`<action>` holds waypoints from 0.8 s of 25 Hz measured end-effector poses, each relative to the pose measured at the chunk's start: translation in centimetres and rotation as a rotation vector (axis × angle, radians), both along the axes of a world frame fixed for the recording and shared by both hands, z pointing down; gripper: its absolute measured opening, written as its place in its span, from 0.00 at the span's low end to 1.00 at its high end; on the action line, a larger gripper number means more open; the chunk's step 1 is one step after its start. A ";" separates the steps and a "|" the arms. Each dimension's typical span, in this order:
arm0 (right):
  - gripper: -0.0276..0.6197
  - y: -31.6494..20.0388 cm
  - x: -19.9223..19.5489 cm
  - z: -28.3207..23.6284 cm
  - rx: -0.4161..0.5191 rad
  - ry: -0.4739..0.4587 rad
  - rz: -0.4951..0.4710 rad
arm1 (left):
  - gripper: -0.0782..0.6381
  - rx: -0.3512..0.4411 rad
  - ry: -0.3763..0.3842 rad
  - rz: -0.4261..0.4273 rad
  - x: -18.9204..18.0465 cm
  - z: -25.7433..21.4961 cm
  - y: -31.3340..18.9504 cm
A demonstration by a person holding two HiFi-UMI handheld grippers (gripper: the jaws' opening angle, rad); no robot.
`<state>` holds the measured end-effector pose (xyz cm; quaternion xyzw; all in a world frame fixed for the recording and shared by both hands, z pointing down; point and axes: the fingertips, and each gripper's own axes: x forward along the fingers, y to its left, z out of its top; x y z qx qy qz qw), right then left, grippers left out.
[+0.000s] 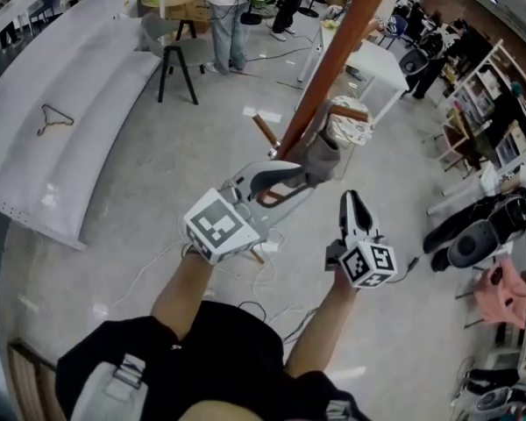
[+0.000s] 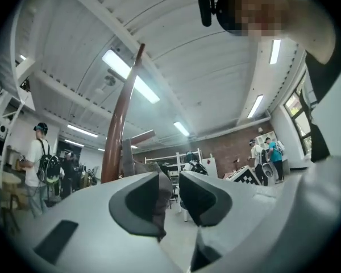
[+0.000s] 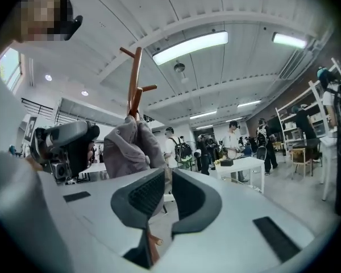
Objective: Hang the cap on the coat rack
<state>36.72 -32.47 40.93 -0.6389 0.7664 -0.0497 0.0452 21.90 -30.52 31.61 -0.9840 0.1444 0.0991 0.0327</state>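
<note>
**Coat rack** [image 1: 333, 60]: the pole rises just beyond the left hand-held gripper [image 1: 300, 181].

**Cap** [image 1: 323, 156]: grey and bunched against the pole at that gripper's tips. A fold lies between its parted jaws, unpinched. Hanging is judged nearly done, though no supporting peg can be seen.

**Right hand-held gripper** [image 1: 351, 202]: empty, with jaws narrowly apart, beside the cap.

**Writing**: none can be read.

No text, label or number can be read

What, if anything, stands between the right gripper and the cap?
Nothing visible: the right gripper faces the cap against the coat rack through open air; the left gripper is beside the cap, not in between.
</note>
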 end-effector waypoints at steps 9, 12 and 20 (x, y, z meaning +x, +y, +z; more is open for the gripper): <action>0.05 3.4 -0.5 0.3 0.052 0.194 0.159 | 0.11 -0.177 -0.037 -0.272 0.6 6.6 -1.5; 0.05 5.3 -0.6 1.1 0.043 0.175 0.172 | 0.11 -0.182 -0.069 -0.370 0.7 8.6 -0.9; 0.05 8.2 0.5 0.3 0.036 0.172 0.177 | 0.11 -0.188 -0.072 -0.463 1.1 9.2 0.0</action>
